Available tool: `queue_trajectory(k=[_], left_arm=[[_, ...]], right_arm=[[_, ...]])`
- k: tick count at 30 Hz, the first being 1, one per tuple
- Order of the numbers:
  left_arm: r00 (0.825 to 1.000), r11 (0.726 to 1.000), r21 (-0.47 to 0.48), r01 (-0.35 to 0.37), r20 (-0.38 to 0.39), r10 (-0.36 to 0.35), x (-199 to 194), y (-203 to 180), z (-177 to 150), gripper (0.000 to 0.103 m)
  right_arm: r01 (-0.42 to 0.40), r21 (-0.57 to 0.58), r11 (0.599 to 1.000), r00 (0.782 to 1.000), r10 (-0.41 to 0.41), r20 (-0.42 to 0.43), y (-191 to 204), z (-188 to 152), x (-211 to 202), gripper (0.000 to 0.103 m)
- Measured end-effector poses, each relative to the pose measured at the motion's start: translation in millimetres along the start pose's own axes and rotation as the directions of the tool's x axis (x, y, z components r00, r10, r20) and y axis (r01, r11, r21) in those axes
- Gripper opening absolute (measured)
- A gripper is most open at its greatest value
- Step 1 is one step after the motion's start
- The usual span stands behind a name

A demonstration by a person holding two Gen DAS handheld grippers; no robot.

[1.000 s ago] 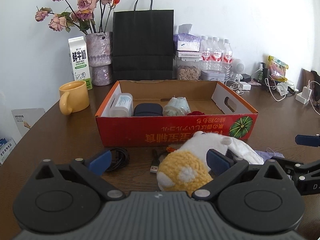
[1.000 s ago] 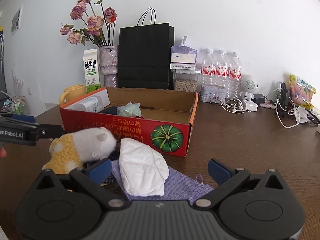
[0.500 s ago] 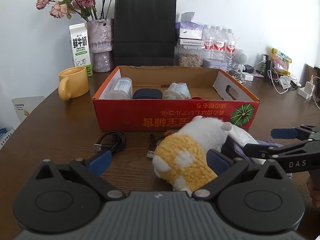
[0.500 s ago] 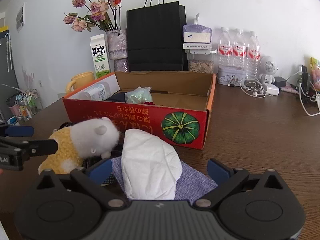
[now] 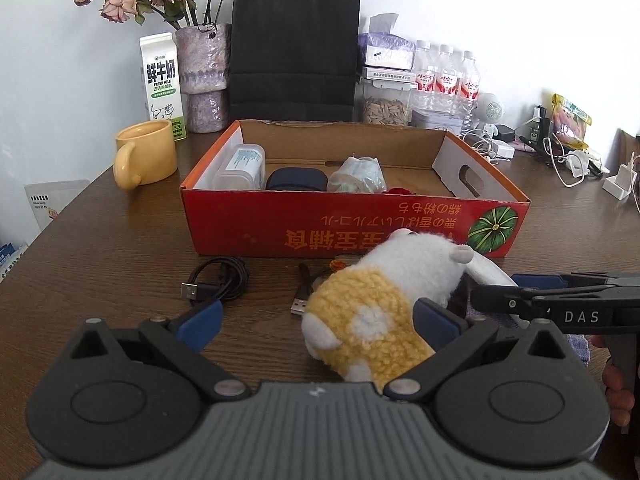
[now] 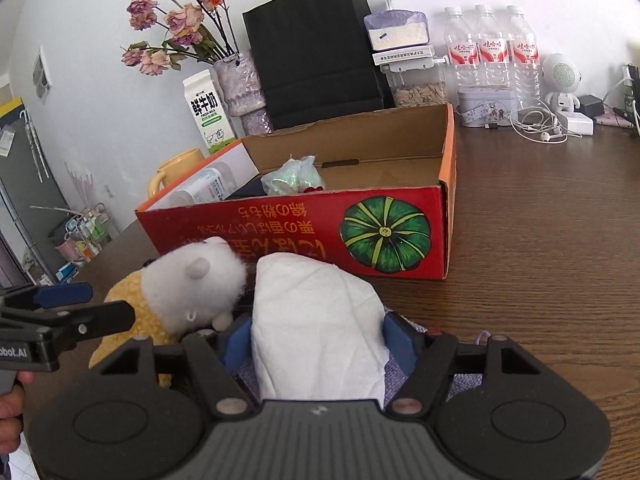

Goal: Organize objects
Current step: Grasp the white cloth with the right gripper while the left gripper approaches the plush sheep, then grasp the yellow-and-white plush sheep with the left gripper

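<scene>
A red cardboard box stands open on the brown table; it also shows in the right wrist view. A white and yellow plush toy lies in front of it. My left gripper is open, its right finger beside the plush. My right gripper is shut on a white folded cloth pack that rests over a purple cloth. The plush lies just left of it. The box holds a clear container, a dark case and a pale green bundle.
Two black USB cables lie in front of the box. A yellow mug, milk carton, vase of dried roses, black paper bag, water bottles and chargers line the back.
My right gripper has moved forward and closed on the white cloth pack. My left gripper has drawn nearer the plush and stays open.
</scene>
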State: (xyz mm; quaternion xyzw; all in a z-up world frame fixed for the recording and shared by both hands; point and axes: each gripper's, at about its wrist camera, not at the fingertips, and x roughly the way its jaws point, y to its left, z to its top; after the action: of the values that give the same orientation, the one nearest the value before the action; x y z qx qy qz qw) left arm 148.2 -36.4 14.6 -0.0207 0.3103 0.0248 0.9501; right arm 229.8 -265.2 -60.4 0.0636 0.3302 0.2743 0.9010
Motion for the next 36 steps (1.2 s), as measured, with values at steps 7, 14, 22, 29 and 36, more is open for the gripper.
queue_trajectory(k=[7,14,22,29,36], left_arm=[[1.0,1.0,0.0,-0.005,-0.01,0.005,1,-3,-2,0.103],[1.0,1.0,-0.01,-0.006,-0.019,0.006,-1,-6,-4,0.103],[0.999,1.0,-0.004,-0.008,-0.051,0.008,6,-18,-7,0.103],[0.995,0.999,-0.04,-0.03,-0.096,0.026,23,-22,-11,0.103],[0.995,0.997,-0.079,-0.024,-0.094,0.016,25,-18,-10,0.1]], right_arm=[[0.017,-0.035,0.999,0.999,-0.015,0.04,7,-4,-6,0.064],[0.068,-0.084,0.994,0.99,-0.056,0.131,16,-9,-22,0.063],[0.131,-0.081,0.988,0.968,-0.11,0.227,16,-11,-38,0.063],[0.137,-0.071,0.988,0.961,-0.115,0.251,14,-11,-42,0.063],[0.129,-0.072,0.989,0.961,-0.107,0.256,14,-12,-43,0.063]])
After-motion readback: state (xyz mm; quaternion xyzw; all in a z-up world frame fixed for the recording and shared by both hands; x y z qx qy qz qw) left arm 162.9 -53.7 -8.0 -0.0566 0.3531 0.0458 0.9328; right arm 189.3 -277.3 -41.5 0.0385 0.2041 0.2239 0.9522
